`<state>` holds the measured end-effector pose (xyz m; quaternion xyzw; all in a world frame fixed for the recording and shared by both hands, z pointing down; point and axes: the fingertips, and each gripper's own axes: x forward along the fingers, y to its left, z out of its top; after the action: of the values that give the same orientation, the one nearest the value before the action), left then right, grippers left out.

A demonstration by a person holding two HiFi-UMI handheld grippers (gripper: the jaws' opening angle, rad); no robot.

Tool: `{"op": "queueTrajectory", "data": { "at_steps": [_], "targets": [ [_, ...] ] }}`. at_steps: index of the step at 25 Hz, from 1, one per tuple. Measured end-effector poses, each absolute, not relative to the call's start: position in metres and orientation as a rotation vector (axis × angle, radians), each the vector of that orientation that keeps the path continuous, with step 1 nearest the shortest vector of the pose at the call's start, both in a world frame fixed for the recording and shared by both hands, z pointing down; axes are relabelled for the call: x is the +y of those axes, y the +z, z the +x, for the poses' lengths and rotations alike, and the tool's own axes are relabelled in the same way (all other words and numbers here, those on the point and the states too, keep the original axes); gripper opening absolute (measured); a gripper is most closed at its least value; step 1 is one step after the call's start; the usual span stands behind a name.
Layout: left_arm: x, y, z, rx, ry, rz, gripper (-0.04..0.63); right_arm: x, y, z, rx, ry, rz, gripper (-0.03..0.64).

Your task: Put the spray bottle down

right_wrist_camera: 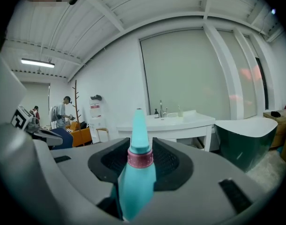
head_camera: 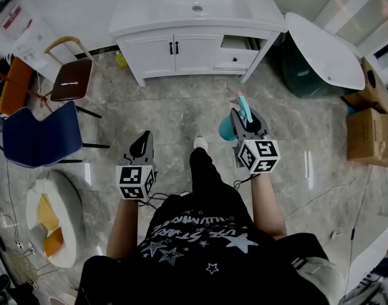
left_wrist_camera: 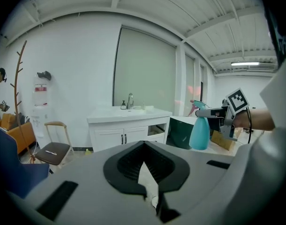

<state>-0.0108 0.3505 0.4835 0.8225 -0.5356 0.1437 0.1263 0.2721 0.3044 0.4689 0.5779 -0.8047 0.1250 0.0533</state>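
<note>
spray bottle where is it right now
The spray bottle is at the head view's right, clamped in the right tongs, short of the white vanity.

Person in black short-sleeve T-shirt [head_camera: 203, 237] w/ white stars & lettering, black trousers [head_camera: 203, 170], white shoe [head_camera: 200, 143]; grey left gripper [head_camera: 142, 145] & right gripper [head_camera: 244, 121], black-padded, each w/ black-&-white square-marker cube [head_camera: 258, 155] & thin dark cable [head_camera: 243, 182].

Spray bottle [head_camera: 226, 130]: teal body, pink collar ring, teal/pink trigger head; approx. upright; clamped at neck betw. right gripper [head_camera: 243, 121] jaws, off floor; in front of white vanity [head_camera: 181, 49], toward its right end, well apart.
</note>
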Motion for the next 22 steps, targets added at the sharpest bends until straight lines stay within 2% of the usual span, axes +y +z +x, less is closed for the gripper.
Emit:
{"op": "queueTrajectory", "data": {
  "at_steps": [13, 22],
  "targets": [
    [0.134, 0.470, 0.039, -1.648, 0.486, 2.335, 0.015, 0.060, 0.453, 0.322, -2.542, 0.415, 1.710, 0.160],
    [0.062, 0.457, 0.025, -1.787, 0.460, 2.253, 0.015, -0.047, 0.444, 0.294, -2.647, 0.419, 1.579, 0.160]
  ]
}}
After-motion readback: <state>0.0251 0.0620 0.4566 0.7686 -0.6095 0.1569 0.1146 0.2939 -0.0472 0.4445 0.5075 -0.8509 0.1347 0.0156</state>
